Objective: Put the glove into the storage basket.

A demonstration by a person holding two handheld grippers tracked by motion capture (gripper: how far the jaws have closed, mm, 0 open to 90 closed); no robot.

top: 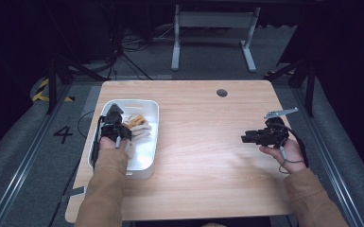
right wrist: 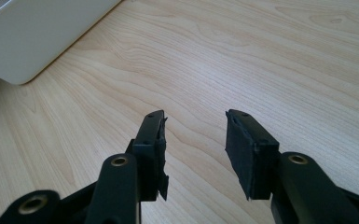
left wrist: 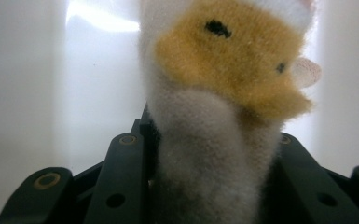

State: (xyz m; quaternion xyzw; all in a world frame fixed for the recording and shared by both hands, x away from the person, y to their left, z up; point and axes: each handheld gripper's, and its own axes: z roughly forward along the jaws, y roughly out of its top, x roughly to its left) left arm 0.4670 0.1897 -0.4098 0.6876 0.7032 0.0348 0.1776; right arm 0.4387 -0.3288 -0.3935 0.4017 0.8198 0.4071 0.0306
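Left tongs (top: 115,126) are clamped on one plush toy (left wrist: 214,140), white with an orange-yellow face patch and small black marks, its body pressed between both jaws. They sit inside one white tray (top: 151,137) at the left part of the surface (top: 203,156), where the toy lies among pale soft items that cannot be counted apart. Right tongs (right wrist: 193,140) are parted, with nothing between the two jaws, held low over bare wood at the right side, well apart from the tray. One corner of the tray appears in the right gripper view.
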